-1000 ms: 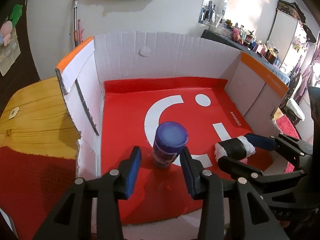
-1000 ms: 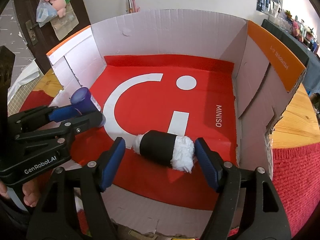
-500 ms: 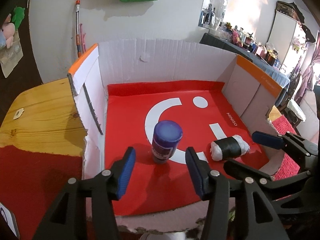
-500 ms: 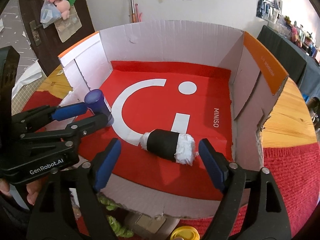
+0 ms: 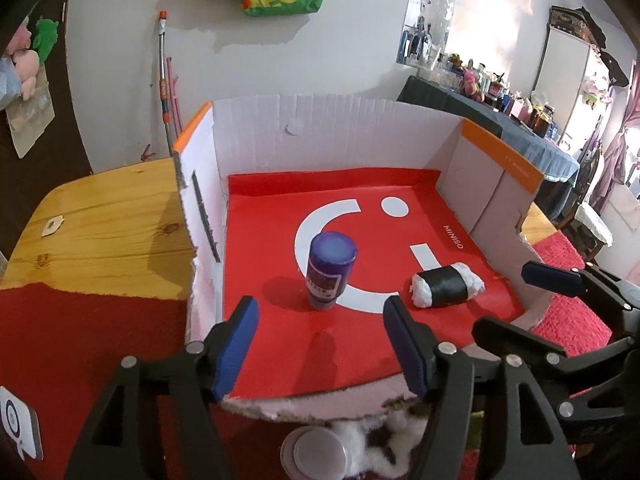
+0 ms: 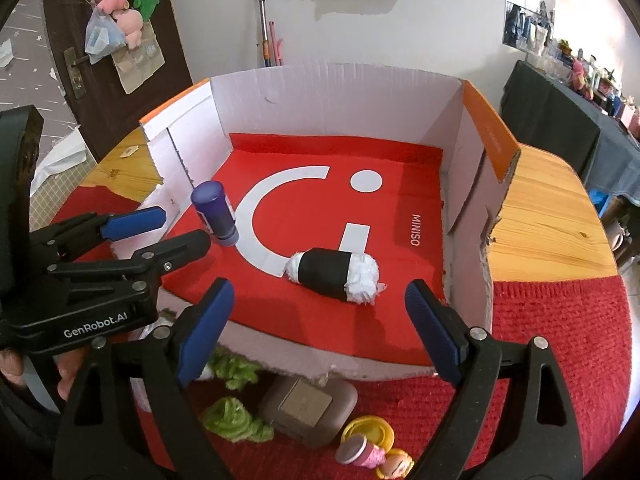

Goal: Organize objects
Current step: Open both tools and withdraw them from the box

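A purple bottle [image 5: 330, 272] [image 6: 214, 212] stands upright on the red liner of the cardboard box [image 5: 320, 132] [image 6: 340, 100], toward its left side. A black roll with white ends [image 5: 446, 288] [image 6: 332, 272] lies on its side near the box's front right. My left gripper [image 5: 320, 314] [image 6: 184, 227] hangs just short of the bottle, its jaws opening with nothing between them. My right gripper [image 6: 319, 292] [image 5: 502, 298] hovers over the front rim before the roll, jaws also opening, pads clear of it.
In front of the box, on a red cloth [image 6: 560, 340], lie green fuzzy pieces [image 6: 236, 420], a brown case [image 6: 308, 404], a yellow lid [image 6: 368, 432], a pink toy cup [image 6: 360, 452] and a white lid [image 5: 316, 452]. Wooden tabletop [image 5: 100, 240] flanks the box.
Both grippers have drawn back and upward from the box while their jaws widened. The bottle and the roll stay where they were on the red liner.
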The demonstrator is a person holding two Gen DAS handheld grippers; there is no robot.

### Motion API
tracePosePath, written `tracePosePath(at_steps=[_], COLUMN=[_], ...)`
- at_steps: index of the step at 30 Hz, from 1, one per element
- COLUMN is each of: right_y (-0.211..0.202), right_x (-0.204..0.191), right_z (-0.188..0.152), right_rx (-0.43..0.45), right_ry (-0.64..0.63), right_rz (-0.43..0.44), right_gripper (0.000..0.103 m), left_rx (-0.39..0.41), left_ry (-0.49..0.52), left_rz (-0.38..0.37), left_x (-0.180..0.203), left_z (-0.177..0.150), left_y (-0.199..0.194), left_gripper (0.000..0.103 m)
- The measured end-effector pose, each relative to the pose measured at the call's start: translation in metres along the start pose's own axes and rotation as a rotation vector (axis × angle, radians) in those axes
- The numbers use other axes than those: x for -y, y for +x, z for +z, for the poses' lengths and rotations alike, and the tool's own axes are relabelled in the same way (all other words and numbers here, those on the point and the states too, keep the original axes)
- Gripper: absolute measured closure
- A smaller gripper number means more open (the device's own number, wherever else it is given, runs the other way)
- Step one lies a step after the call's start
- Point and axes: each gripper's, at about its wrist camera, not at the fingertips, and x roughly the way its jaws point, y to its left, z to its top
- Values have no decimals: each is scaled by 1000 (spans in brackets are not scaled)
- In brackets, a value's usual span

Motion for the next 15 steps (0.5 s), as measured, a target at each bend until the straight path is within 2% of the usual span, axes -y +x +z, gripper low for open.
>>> tracePosePath(at_steps=[3, 15], right_y=[-7, -29], right_x=[-2, -10], right_z=[-3, -16], right_rx=[11, 38], right_ry=[-6, -6], right_rz=[-4, -9], right_gripper=[9, 6], left_rx=[9, 51], left_ry=[-5, -10], left_rz=[4, 25], left_x=[-1, -2], left_z=[-3, -16], left_y=[-7, -32], left_gripper=[31, 15])
